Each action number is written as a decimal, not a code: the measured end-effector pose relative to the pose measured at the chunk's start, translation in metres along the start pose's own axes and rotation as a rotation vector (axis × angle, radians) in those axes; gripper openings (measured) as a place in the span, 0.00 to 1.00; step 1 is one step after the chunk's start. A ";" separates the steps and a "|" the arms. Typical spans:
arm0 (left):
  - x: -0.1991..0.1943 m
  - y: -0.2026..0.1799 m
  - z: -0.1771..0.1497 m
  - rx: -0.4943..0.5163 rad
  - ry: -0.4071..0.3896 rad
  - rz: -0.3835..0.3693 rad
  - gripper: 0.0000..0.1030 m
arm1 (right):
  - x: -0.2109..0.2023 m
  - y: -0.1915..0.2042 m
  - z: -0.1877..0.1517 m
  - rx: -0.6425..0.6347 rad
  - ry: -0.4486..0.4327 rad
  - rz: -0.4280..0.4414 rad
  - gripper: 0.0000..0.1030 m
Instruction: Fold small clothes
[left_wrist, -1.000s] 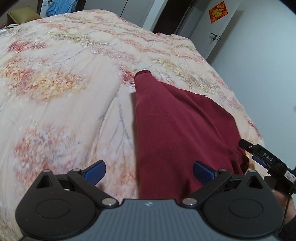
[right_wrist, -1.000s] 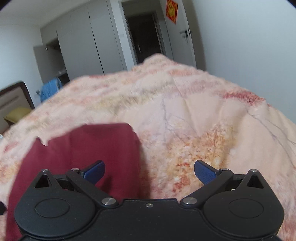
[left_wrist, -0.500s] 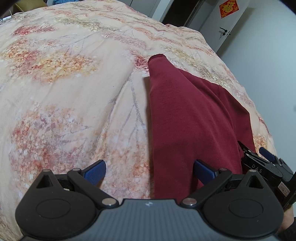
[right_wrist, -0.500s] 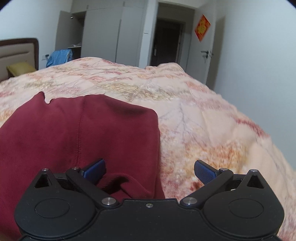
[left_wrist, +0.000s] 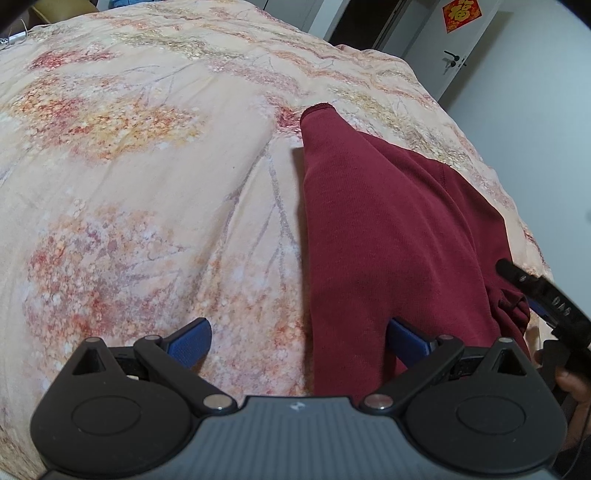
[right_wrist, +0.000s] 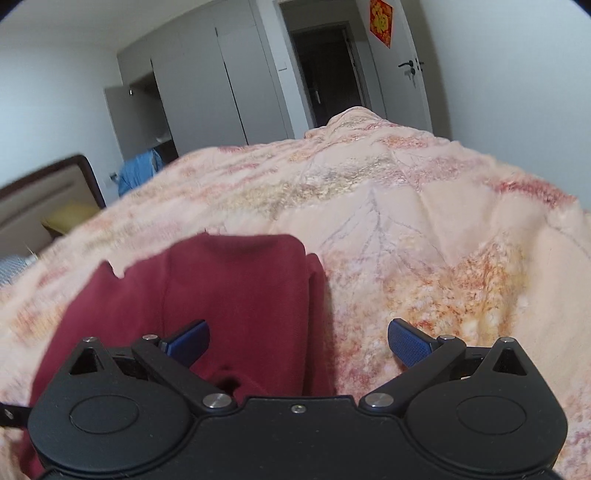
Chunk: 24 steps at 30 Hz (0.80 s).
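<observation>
The left gripper (left_wrist: 298, 338) hangs with its blue fingers (left_wrist: 190, 341) spread wide and holding nothing, straddling the left edge of the dark red garment (left_wrist: 384, 236). The right gripper (right_wrist: 297, 339) is likewise spread and empty above the garment's right edge (right_wrist: 236, 291), its left finger over the cloth, its right finger over bare bedding. The garment lies flat on a floral peach quilt (left_wrist: 147, 166) covering the bed. Beyond the quilt stand grey wardrobes (right_wrist: 207, 96), a dark open doorway (right_wrist: 325, 74), and a white door bearing a red decoration (right_wrist: 380, 20). A blue cloth (right_wrist: 138, 171) hangs near the headboard (right_wrist: 48, 192).
</observation>
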<state>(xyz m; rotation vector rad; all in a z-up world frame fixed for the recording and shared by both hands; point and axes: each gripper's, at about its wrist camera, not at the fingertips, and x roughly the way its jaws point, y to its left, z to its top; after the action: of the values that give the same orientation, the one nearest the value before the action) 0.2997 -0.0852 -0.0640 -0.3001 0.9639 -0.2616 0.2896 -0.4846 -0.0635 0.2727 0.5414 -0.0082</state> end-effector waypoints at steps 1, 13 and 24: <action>0.000 0.000 0.000 0.001 -0.001 0.002 1.00 | 0.001 -0.001 0.001 0.003 0.005 0.001 0.99; 0.001 0.001 -0.002 0.005 0.001 -0.008 1.00 | -0.014 -0.014 -0.025 -0.102 0.013 -0.104 0.99; 0.000 0.002 -0.003 0.004 -0.006 -0.015 1.00 | -0.048 -0.001 -0.006 -0.092 -0.046 -0.133 0.99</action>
<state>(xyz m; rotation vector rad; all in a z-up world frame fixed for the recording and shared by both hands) 0.2972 -0.0843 -0.0664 -0.3042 0.9553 -0.2762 0.2448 -0.4868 -0.0441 0.1463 0.5118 -0.1175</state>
